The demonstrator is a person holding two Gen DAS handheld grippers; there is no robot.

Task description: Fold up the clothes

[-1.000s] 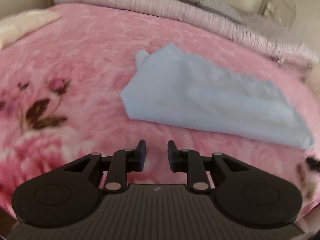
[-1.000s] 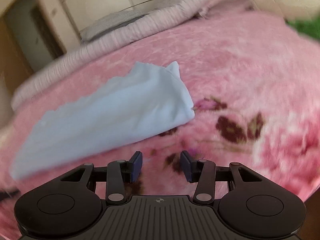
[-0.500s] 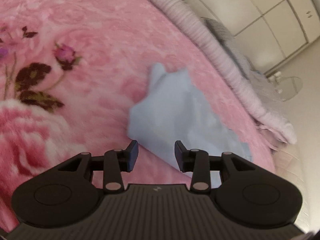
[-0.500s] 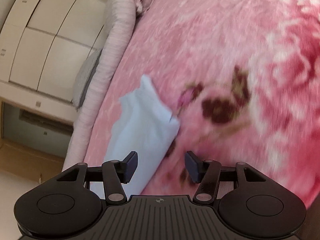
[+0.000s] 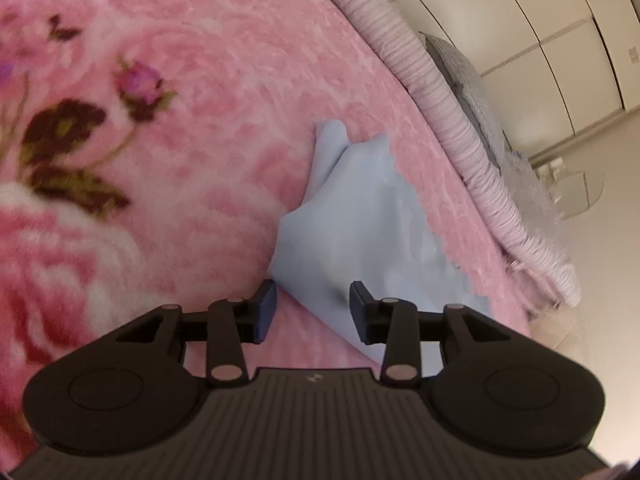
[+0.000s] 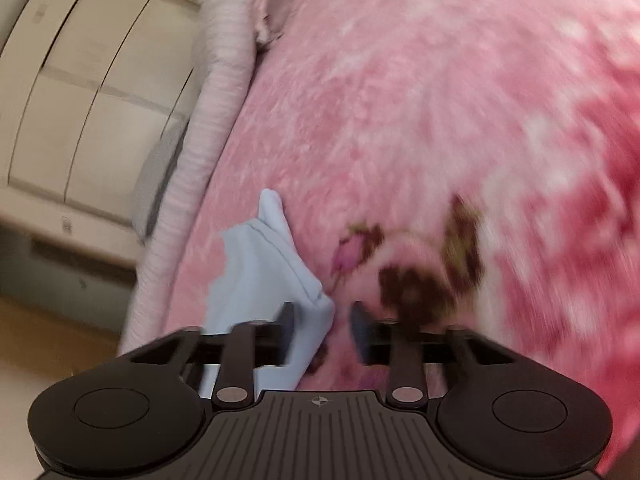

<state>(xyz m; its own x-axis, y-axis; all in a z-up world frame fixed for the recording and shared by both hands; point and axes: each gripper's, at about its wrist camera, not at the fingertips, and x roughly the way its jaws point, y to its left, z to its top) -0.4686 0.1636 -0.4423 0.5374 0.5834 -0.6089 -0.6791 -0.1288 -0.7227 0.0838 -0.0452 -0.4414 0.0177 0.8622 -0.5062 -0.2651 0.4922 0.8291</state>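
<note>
A light blue folded garment lies on the pink floral blanket. My left gripper is open, its jaws on either side of the garment's near corner, low over the blanket. The garment also shows in the right wrist view, with its hemmed corner between the open jaws of my right gripper. Neither gripper holds the cloth.
A ribbed pale pink bed edge with a grey pillow runs behind the garment. Cream cabinet doors stand beyond it; they also show in the right wrist view. The right wrist view is motion-blurred.
Both grippers have tilted and come down close to opposite ends of the garment. Their open jaws now straddle its corners, where before they hung short of it.
</note>
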